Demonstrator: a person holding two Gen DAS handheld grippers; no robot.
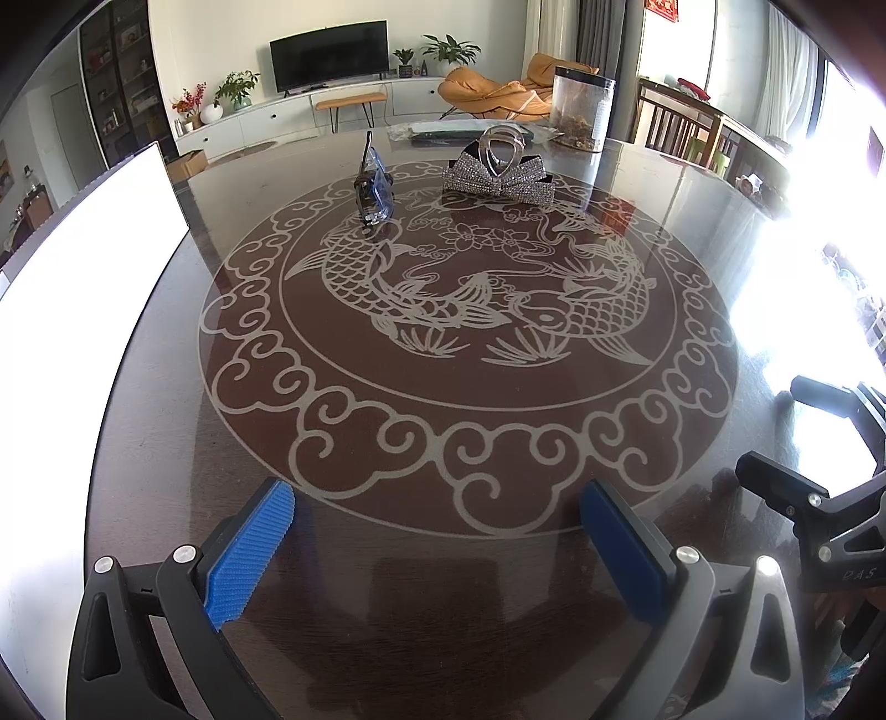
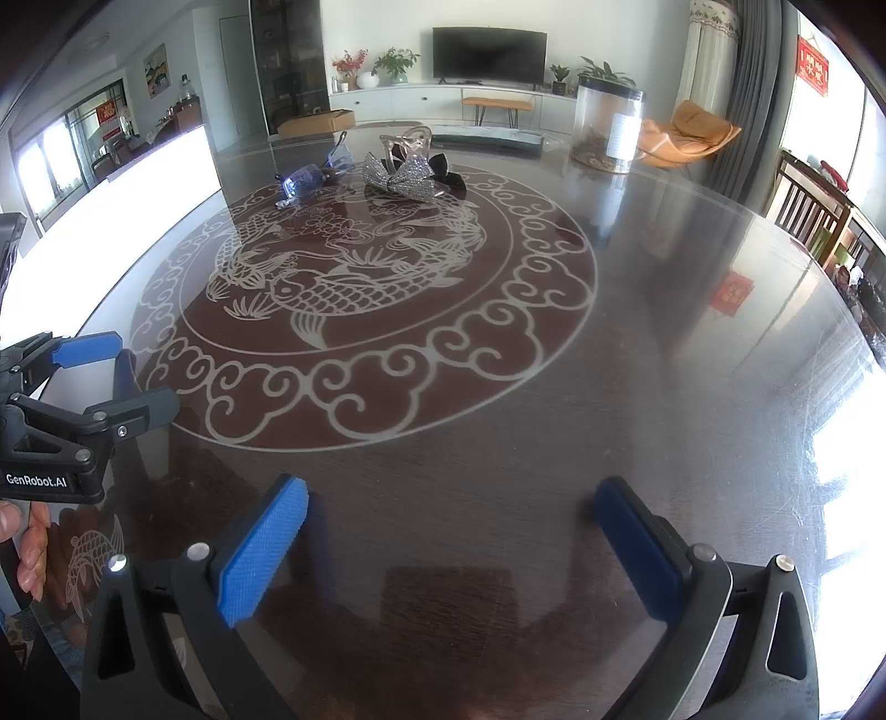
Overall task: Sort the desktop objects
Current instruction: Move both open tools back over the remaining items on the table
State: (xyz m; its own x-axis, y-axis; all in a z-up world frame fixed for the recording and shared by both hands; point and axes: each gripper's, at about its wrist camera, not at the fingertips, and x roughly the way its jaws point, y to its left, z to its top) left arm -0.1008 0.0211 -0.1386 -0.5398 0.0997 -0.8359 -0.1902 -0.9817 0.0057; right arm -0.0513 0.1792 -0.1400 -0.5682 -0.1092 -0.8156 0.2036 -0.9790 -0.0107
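While both grippers hover wide apart and empty, sorting has not begun.
Across the dark glass-topped round table (image 1: 166, 387), the left gripper (image 1: 437, 531) and right gripper (image 2: 451, 531) face blue-lensed glasses (image 1: 376, 191) beside a rhinestone bow hair clip (image 1: 498, 180); next comes a reach.

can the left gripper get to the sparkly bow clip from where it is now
Probably yes. The left gripper is open and empty, and the bare table between it and the sparkly bow clip looks unobstructed. The glasses sit apart to its left.

You held both wrist cameras low over near tabletop (image 1: 166, 387) edge, facing television (image 1: 329, 54); both shared fish medallion (image 2: 354, 288); right view sat rightward.
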